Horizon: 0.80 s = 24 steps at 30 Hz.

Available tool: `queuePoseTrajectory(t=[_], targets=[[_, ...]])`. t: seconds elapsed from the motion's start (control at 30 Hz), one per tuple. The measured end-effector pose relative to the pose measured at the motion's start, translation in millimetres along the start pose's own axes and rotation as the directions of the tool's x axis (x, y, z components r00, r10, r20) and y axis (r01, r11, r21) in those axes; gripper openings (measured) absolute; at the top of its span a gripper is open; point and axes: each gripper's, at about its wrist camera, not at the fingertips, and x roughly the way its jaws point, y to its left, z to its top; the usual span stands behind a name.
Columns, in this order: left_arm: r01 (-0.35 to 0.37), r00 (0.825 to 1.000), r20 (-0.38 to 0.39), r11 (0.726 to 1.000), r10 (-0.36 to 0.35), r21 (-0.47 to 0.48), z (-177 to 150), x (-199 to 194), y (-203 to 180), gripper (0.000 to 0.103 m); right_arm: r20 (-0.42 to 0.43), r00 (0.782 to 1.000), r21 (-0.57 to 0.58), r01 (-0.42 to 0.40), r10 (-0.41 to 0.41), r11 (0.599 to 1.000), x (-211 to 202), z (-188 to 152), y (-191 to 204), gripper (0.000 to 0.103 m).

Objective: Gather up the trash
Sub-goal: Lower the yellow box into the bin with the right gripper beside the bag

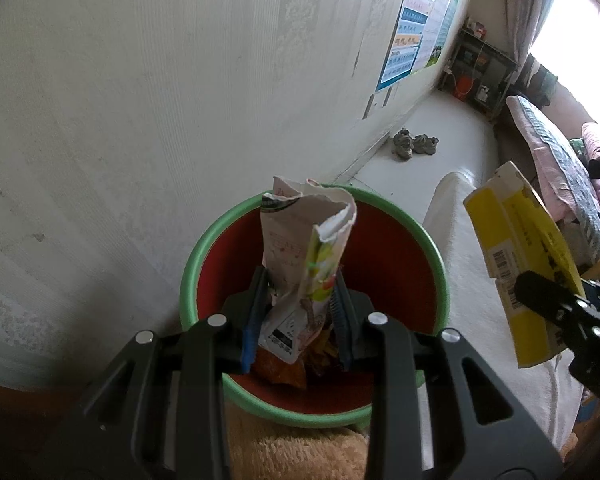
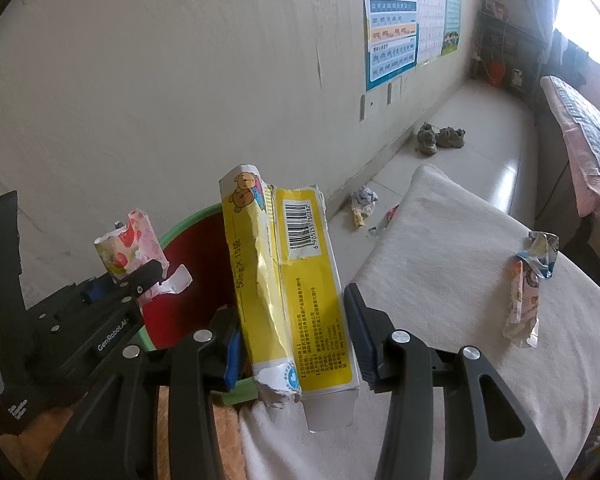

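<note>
A red bin with a green rim (image 1: 204, 240) stands against the wall, with orange wrappers (image 1: 284, 368) lying in its bottom. My left gripper (image 1: 300, 280) hangs over the bin's mouth, shut on a torn white snack wrapper (image 1: 300, 232) that sticks up between the pads. The same gripper (image 2: 140, 280) and wrapper (image 2: 128, 248) show at the left of the right wrist view. My right gripper (image 2: 290, 304) is shut on a crushed yellow carton (image 2: 300, 280) with a barcode, held upright just right of the bin (image 2: 172, 248). That carton (image 1: 512, 232) also shows from the left wrist.
A white cloth-covered surface (image 2: 440, 260) lies to the right of the bin, with a crumpled wrapper (image 2: 528, 288) on it. More crumpled trash (image 2: 362, 204) sits on the floor by the wall. Shoes (image 2: 440, 138) lie farther back, and a bed (image 2: 580, 140) stands at the right.
</note>
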Motion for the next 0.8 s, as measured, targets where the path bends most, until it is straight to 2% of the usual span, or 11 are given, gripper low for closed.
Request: queuePoseTrajectory(t=[0.8], targets=[[-0.015, 0.995, -0.095, 1.0, 0.017, 0.021, 2, 41, 0, 0.03, -0.068, 0.998, -0.016, 0.013, -0.015, 1.0, 49, 10, 4, 0.043]])
